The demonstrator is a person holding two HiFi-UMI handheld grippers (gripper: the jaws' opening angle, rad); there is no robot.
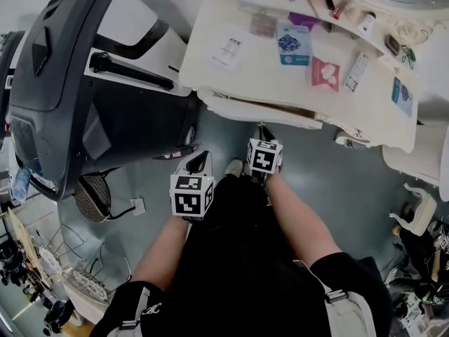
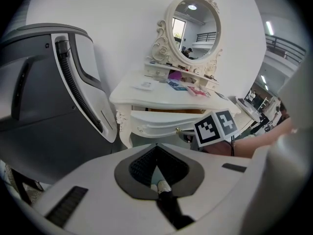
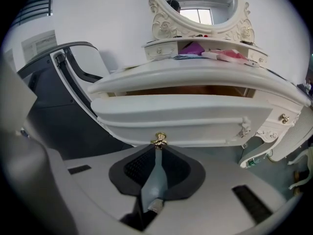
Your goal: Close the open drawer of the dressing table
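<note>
Right gripper view is showing the right gripper [image 3: 159,149] keeping its jaws together, tips touching the gold knob [image 3: 158,140] of the drawer [image 3: 181,119], which is standing partly open under the dressing table [image 3: 195,77]. The left gripper [image 2: 156,154], jaws also together, is holding nothing.

Cream-white desk [image 1: 266,83] and drawer [image 3: 181,119], with a gold knob [image 3: 158,140]. Black-and-white square markers on the left tool [image 1: 199,161] and right tool [image 1: 264,130]. Grey-blue floor [image 1: 337,188]; dark grey and white big chair [image 1: 63,83].
</note>
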